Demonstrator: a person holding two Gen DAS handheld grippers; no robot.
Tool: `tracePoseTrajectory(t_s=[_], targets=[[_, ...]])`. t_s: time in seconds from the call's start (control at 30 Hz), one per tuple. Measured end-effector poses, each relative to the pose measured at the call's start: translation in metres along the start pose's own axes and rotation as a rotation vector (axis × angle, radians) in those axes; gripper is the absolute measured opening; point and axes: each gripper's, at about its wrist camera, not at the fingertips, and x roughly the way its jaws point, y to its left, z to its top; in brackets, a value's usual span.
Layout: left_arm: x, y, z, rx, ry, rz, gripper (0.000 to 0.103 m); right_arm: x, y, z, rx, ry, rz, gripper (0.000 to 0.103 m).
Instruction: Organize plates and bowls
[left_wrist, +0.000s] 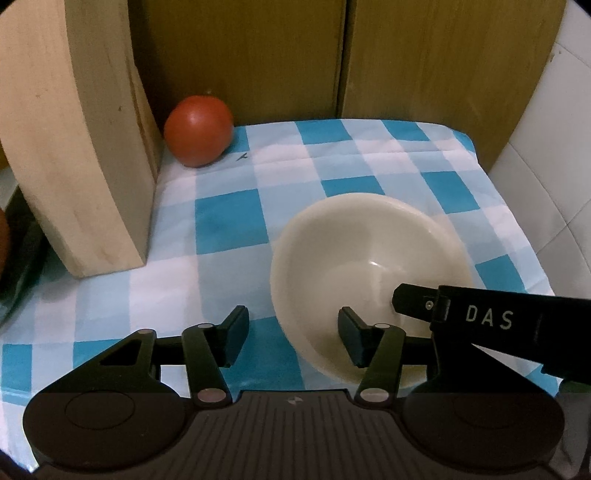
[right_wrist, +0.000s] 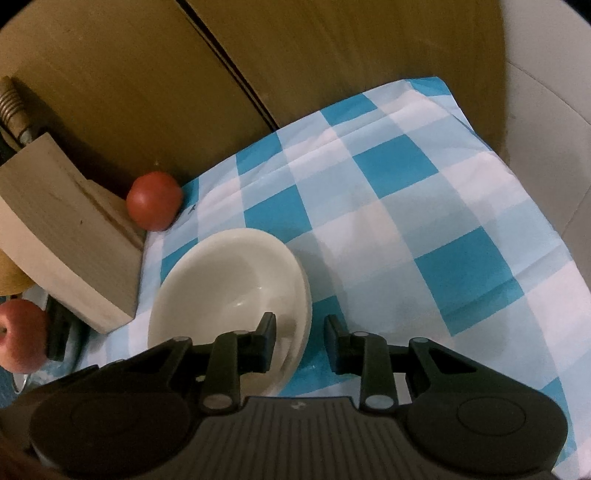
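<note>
A cream bowl (left_wrist: 369, 258) sits on the blue and white checked cloth (left_wrist: 221, 221); in the right wrist view it (right_wrist: 229, 280) looks stacked on a second rim. My left gripper (left_wrist: 293, 338) is open, its jaws standing either side of the bowl's near left rim, one inside and one outside. My right gripper (right_wrist: 300, 341) is open, straddling the bowl's right rim the same way; its black body, marked DAS, shows in the left wrist view (left_wrist: 487, 317). Neither pad is visibly touching the bowl.
A thick pale wooden block (left_wrist: 77, 147) stands at the left. A red tomato (left_wrist: 198, 131) lies behind it against the brown cardboard wall (left_wrist: 332, 55). An apple (right_wrist: 20, 334) and a dark tray lie off the cloth at the left. White tiles border the right.
</note>
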Motion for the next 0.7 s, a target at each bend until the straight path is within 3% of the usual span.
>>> tracePoseTrajectory(t_s=[0.27,0.5,0.7], targets=[[0.005,-0.005,0.008,-0.011,-0.010,-0.028,0.048,0.002,0.005,0.011,-0.012,-0.026,0.005,0.020],[0.010,-0.005,0.014,-0.049,-0.021,-0.041,0.049,0.003,-0.002,0.020,0.019,-0.063,0.008,0.019],[0.011,0.002,0.014,-0.071,-0.016,-0.046,0.065,0.011,-0.017,0.020,0.102,-0.033,0.042,0.021]])
